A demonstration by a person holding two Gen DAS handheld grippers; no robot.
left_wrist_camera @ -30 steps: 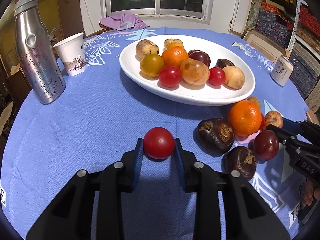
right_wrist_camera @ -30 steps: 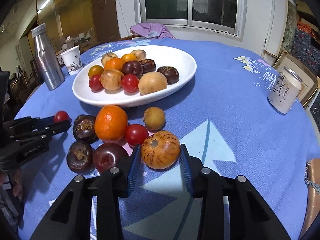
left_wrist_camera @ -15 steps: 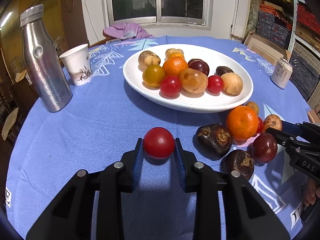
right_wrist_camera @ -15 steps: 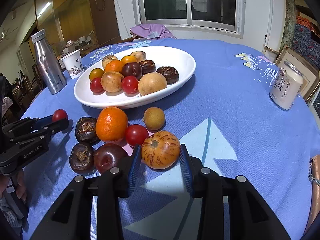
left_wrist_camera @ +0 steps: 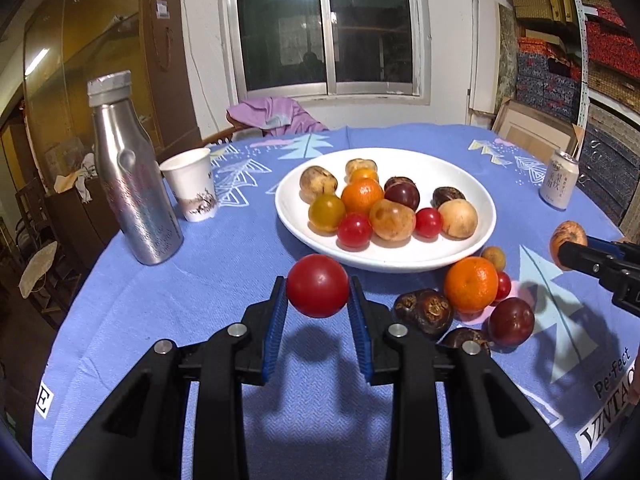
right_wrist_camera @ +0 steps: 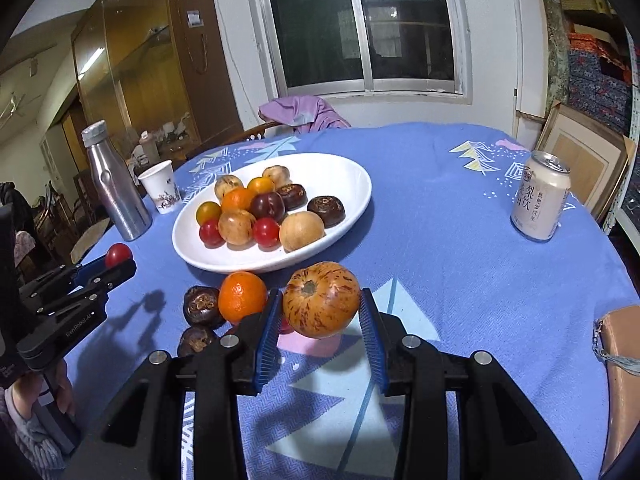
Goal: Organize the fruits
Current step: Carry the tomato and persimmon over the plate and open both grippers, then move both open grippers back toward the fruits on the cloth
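My left gripper (left_wrist_camera: 318, 292) is shut on a red tomato (left_wrist_camera: 317, 285) and holds it above the blue tablecloth, just short of the white plate (left_wrist_camera: 472, 184) that carries several fruits. My right gripper (right_wrist_camera: 320, 312) is shut on an orange fruit with red streaks (right_wrist_camera: 321, 299), lifted off the cloth to the right of the plate (right_wrist_camera: 352, 176). On the cloth beside the plate lie a mandarin (left_wrist_camera: 471, 285), a dark red plum (left_wrist_camera: 511, 321), two brown wrinkled fruits (left_wrist_camera: 423, 311), a small red tomato (left_wrist_camera: 503, 286) and a small tan fruit (left_wrist_camera: 492, 256).
A steel bottle (left_wrist_camera: 130, 184) and a paper cup (left_wrist_camera: 192, 189) stand left of the plate. A drink can (right_wrist_camera: 541, 196) stands at the right. A purple cloth (right_wrist_camera: 304, 114) hangs over a chair behind the table. A tan bag (right_wrist_camera: 618, 380) lies at the right edge.
Both grippers have risen off the tablecloth with their fruits: the red tomato and the streaked fruit now hang above their shadows. The other fruits have not moved.
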